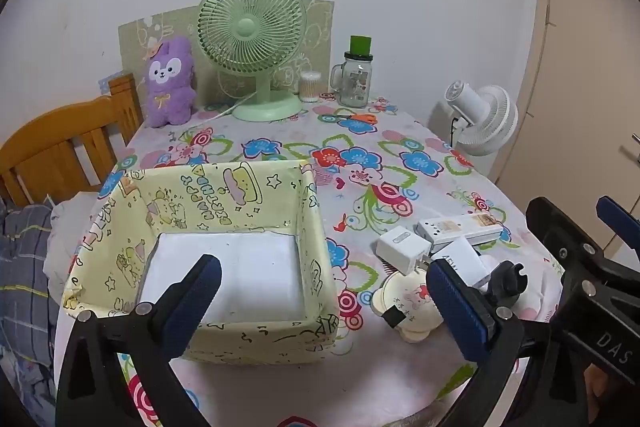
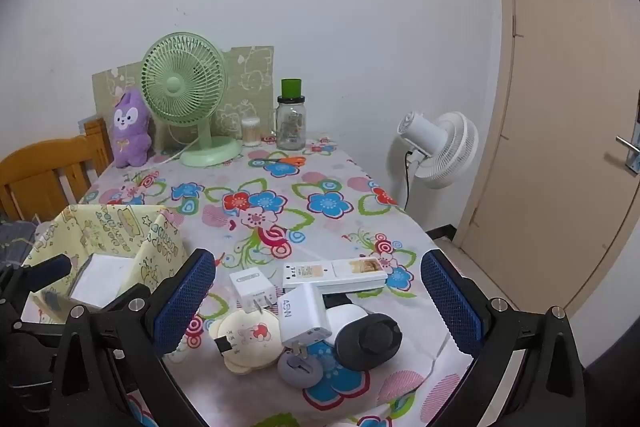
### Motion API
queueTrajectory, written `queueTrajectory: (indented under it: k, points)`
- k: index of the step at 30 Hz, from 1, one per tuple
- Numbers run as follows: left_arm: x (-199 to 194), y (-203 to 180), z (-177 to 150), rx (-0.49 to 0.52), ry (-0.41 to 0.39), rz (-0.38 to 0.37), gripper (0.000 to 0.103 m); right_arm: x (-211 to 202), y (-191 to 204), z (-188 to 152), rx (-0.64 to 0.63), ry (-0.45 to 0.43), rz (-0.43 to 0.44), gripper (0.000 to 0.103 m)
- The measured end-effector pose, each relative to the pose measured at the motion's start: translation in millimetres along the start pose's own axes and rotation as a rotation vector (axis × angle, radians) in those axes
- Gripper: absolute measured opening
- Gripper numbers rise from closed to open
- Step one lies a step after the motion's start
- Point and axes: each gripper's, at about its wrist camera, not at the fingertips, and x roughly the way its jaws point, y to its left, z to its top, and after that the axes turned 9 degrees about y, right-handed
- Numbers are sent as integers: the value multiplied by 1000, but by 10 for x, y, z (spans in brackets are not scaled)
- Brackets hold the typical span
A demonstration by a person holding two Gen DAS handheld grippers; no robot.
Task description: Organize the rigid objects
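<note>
A yellow cartoon-print box [image 1: 312, 223] with a white bottom stands on the floral table; it also shows at the left of the right wrist view [image 2: 160, 239]. My left gripper [image 1: 324, 303] is open and empty, over the box's near right corner. A pile of small rigid items lies to the right: a small white charger [image 2: 252, 285], a larger white charger [image 2: 304, 315], a long white power strip [image 2: 336, 273], a cream bear-shaped item [image 2: 248, 341], a black round item [image 2: 368, 341] and a grey disc [image 2: 300, 369]. My right gripper [image 2: 320, 303] is open and empty, just above this pile.
At the table's back stand a green desk fan [image 1: 252, 39], a purple plush [image 1: 170, 83], a glass jar with green lid [image 1: 356, 75], a cotton-swab tub [image 1: 310, 87] and orange scissors [image 1: 356, 117]. A wooden chair [image 1: 60, 147] is at left, a white floor fan [image 2: 440, 147] and a door [image 2: 560, 107] at right.
</note>
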Motion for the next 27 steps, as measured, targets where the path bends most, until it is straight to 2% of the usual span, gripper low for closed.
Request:
queueTrajectory:
  k: [3,4,7,17,27]
  points:
    - [-59,-16,-27,0,-25,1,103,-9,4,2,-1,8,5,103]
    - [-17,-1,-3,-11,-3,7,103,-18,4,1,0,4,8,103]
    - [-28,24,24,-18,-7,3,103,-24,-8,16,12,8,16,103]
    - [-136,-16,-44,-22,-47,4,103,-100,-44,-18,20,-9,-27,103]
    - [-161,-38,-72,-14,-62,22,103,-87,-93,-30,26,6,-25,103]
